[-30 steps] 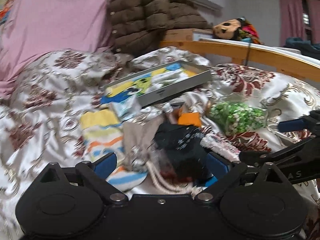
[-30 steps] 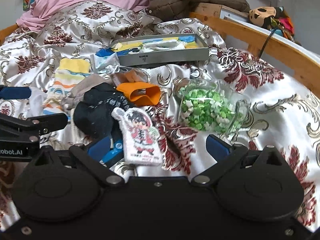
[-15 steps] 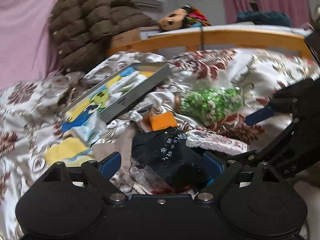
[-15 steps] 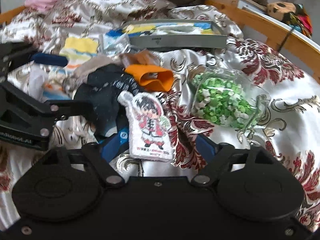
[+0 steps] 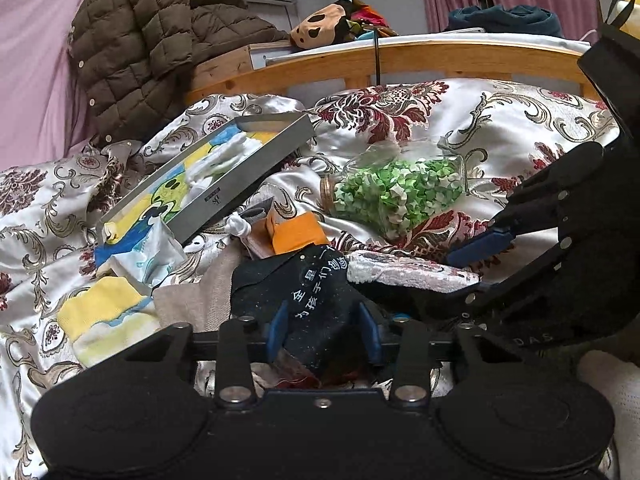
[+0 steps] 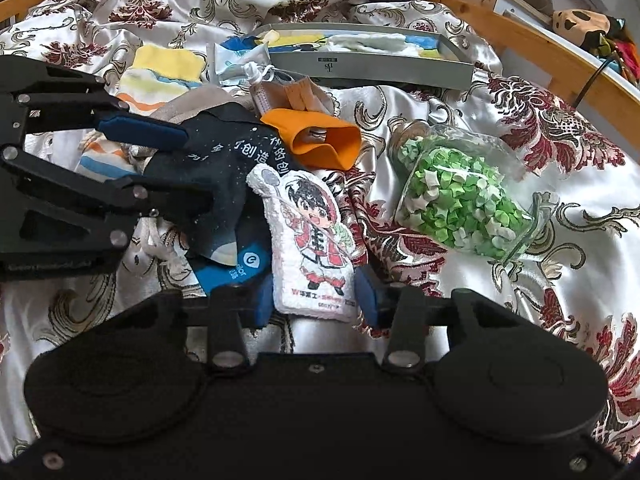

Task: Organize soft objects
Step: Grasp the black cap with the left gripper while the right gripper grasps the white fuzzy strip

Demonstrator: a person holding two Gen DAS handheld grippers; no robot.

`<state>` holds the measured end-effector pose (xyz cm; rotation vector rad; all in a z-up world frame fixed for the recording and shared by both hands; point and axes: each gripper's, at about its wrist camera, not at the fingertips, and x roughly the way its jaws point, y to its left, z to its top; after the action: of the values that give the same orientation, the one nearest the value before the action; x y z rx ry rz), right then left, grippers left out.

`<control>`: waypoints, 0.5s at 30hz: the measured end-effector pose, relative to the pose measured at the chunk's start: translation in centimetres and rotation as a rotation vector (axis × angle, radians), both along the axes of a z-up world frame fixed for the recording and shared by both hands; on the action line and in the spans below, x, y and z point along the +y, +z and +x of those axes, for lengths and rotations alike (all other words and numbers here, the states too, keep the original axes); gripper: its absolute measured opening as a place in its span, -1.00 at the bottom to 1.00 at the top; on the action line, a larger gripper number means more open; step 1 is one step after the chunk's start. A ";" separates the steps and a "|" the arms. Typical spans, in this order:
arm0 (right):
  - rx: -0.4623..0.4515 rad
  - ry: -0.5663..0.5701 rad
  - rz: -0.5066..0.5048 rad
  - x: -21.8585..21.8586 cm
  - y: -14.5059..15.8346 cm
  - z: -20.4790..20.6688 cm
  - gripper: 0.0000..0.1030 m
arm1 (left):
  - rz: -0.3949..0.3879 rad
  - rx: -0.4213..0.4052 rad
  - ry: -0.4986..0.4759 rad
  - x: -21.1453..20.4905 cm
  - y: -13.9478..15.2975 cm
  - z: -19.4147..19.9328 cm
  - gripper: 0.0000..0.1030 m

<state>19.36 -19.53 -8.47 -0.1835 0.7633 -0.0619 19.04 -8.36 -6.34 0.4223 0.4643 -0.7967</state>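
Observation:
A heap of soft items lies on the patterned bedspread. My left gripper is shut on a black cloth with white lettering, also seen in the right wrist view. My right gripper is shut on a white towel printed with a cartoon figure, which shows edge-on in the left wrist view. An orange fabric piece, a yellow striped sock and a beige cloth lie around them.
A grey tray holding folded cloths sits behind the heap. A glass jar of green paper stars lies on its side to the right. A wooden bed rail and a brown quilted jacket are at the back.
Both grippers have closed: the left on the black cloth, the right on the cartoon towel. The left view has swung right toward the bed rail.

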 end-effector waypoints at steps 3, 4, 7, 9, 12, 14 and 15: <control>-0.009 -0.009 -0.003 -0.3 0.1 0.0 -0.52 | 0.004 0.003 0.008 -0.3 0.1 0.1 -0.24; -0.010 -0.014 -0.004 -0.4 0.2 0.0 -0.53 | 0.003 0.006 0.012 -0.5 0.2 0.1 -0.26; -0.014 -0.031 -0.007 -0.6 0.3 -0.1 -0.66 | -0.008 0.014 0.020 -0.9 0.3 0.2 -0.44; -0.023 -0.042 0.001 -0.9 0.5 -0.3 -0.76 | -0.010 0.020 0.010 -1.2 0.4 0.0 -0.53; -0.032 -0.058 0.013 -1.4 0.7 -0.5 -0.84 | 0.011 0.005 0.014 -1.6 0.4 -0.4 -0.71; -0.027 -0.069 0.017 -1.6 0.7 -0.5 -0.89 | 0.006 0.015 0.032 -1.6 0.4 -0.3 -0.73; -0.025 -0.073 0.020 -1.7 0.7 -0.5 -0.89 | -0.004 0.027 0.041 -1.5 0.4 -0.2 -0.73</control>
<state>18.86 -21.22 -7.81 -0.1360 0.7449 -0.1252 18.85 -9.84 -5.91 0.3977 0.4948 -0.7645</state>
